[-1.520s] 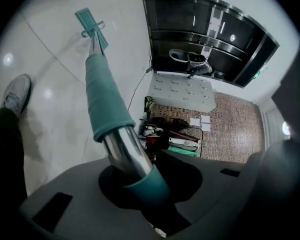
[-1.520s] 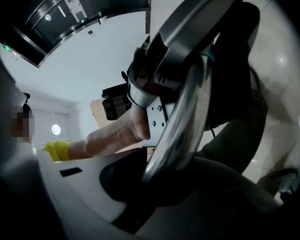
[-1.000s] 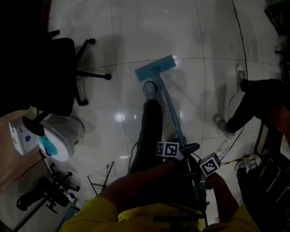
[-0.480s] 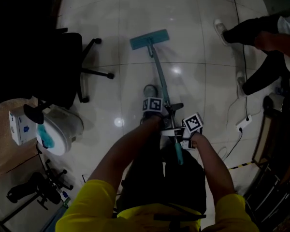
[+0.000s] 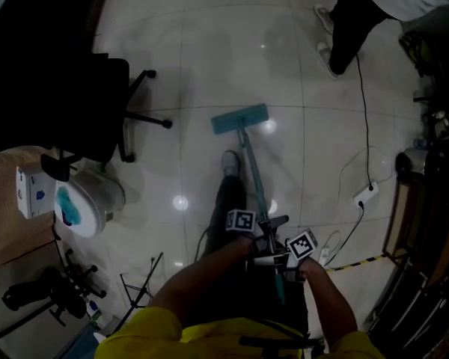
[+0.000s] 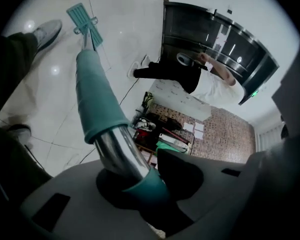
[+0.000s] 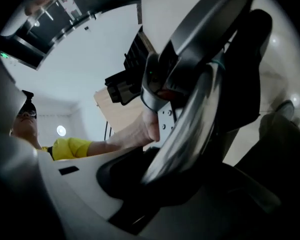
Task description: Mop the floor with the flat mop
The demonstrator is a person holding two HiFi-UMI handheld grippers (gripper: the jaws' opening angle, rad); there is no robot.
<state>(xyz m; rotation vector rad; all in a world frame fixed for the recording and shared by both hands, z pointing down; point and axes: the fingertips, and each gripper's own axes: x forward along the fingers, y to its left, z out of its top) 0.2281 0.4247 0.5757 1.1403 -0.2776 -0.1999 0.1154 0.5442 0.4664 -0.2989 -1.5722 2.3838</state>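
**Floor (image 5: 209,66)**, one: glossy pale tiles under everything you see.

**Office chair (image 5: 97,103)**, one: black, on a star base, well to the left of your left claw and farther out.

**Second person (image 5: 352,21)**, one: dark trousers and two light shoes, standing far ahead of your right claw and to its right.

**Bucket (image 5: 90,204)**, one: white and round with something teal on its rim, well apart from your left claw on its left side.

**Flat mop**, one: the teal mop head (image 5: 240,118) lies flat on the floor straight ahead of both claws. The mop handle (image 5: 253,170) slopes back from it to you, passing just beside your own shoe (image 5: 230,161).

**Left claw (image 5: 260,230)**, one: you have it pinching the mop handle on the bare chrome, just behind the long teal sleeve.

**Right claw (image 5: 273,260)**, one: also clamped on the mop handle, just behind the left claw and nearer your body.

**Power strip (image 5: 365,195)**, one: white, on a dark cable, lying on the floor to the right of your right claw.
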